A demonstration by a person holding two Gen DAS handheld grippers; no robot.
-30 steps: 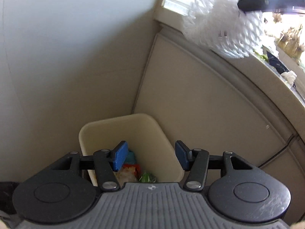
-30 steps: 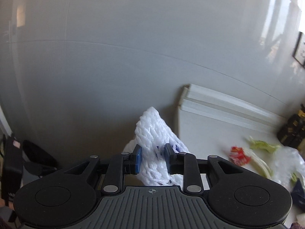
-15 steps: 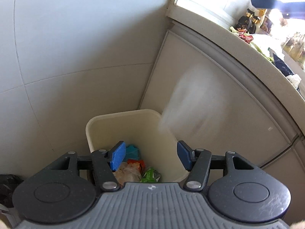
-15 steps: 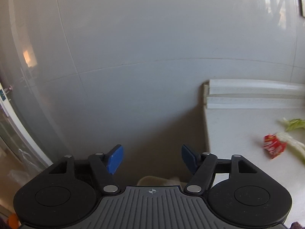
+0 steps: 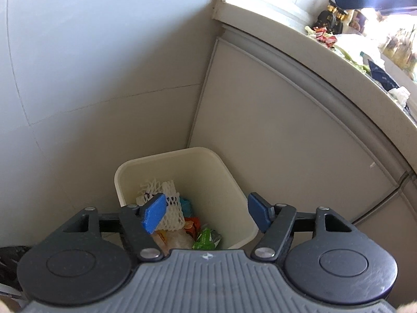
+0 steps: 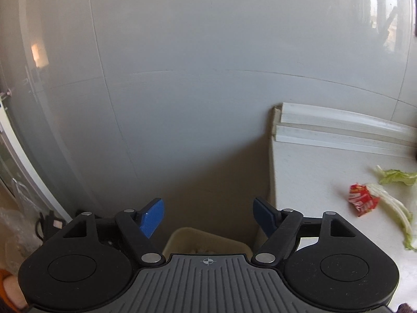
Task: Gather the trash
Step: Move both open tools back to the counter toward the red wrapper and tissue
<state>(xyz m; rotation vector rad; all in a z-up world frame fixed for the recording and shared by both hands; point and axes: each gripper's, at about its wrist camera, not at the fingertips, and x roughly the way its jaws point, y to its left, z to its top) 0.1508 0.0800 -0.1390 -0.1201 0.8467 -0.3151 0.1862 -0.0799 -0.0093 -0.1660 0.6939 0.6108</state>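
Observation:
A cream trash bin (image 5: pixel 229 180) stands on the floor in the corner between the wall and the counter's side. Inside it lie a white foam net (image 5: pixel 166 203), a green wrapper (image 5: pixel 206 240) and other coloured wrappers. My left gripper (image 5: pixel 206 211) hovers above the bin, jaws opening, nothing between them. My right gripper (image 6: pixel 208 216) hangs higher over the bin's rim (image 6: pixel 182 234), jaws opening and empty. On the countertop (image 6: pixel 312 172) lie a red wrapper (image 6: pixel 362 199) and lettuce leaves (image 6: pixel 396 177).
The grey tiled wall (image 5: pixel 104 65) backs the bin. The counter's cabinet side (image 5: pixel 286 143) borders it on the right. More litter and dark bottles (image 5: pixel 331 18) sit along the countertop. A dark object and a clear plastic bag (image 6: pixel 18 224) lie on the floor at left.
The right gripper opened and let go of the white foam net, which fell and now lies in the bin. Both grippers' jaws have spread wider.

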